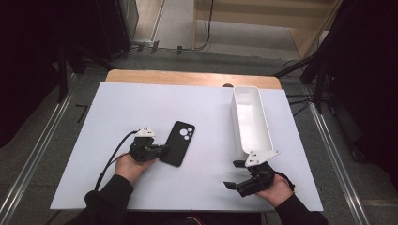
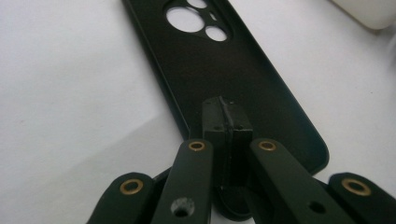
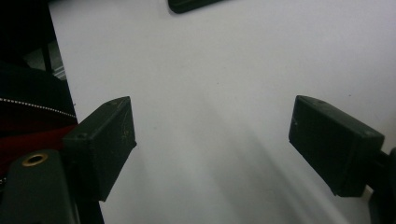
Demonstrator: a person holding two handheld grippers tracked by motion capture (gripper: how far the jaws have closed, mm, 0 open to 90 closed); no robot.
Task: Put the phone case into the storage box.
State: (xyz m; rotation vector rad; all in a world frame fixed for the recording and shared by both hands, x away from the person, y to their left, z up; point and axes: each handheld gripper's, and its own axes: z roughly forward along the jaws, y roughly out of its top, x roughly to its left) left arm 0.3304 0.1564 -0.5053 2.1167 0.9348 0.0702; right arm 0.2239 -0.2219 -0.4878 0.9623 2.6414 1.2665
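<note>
Left gripper view: left gripper (image 2: pixel 227 122) jaws clamped on the near short edge of the black phone case (image 2: pixel 224 70) lying flat mid-table; likely light, thin, bendy, slick; right gripper (image 3: pixel 212 140) jaws spread, empty.

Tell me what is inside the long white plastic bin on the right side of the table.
The long white plastic bin looks empty: its pale floor and inner walls show in the high view. The near end is covered by the grey plate of the right tool, so that corner cannot be checked.
</note>
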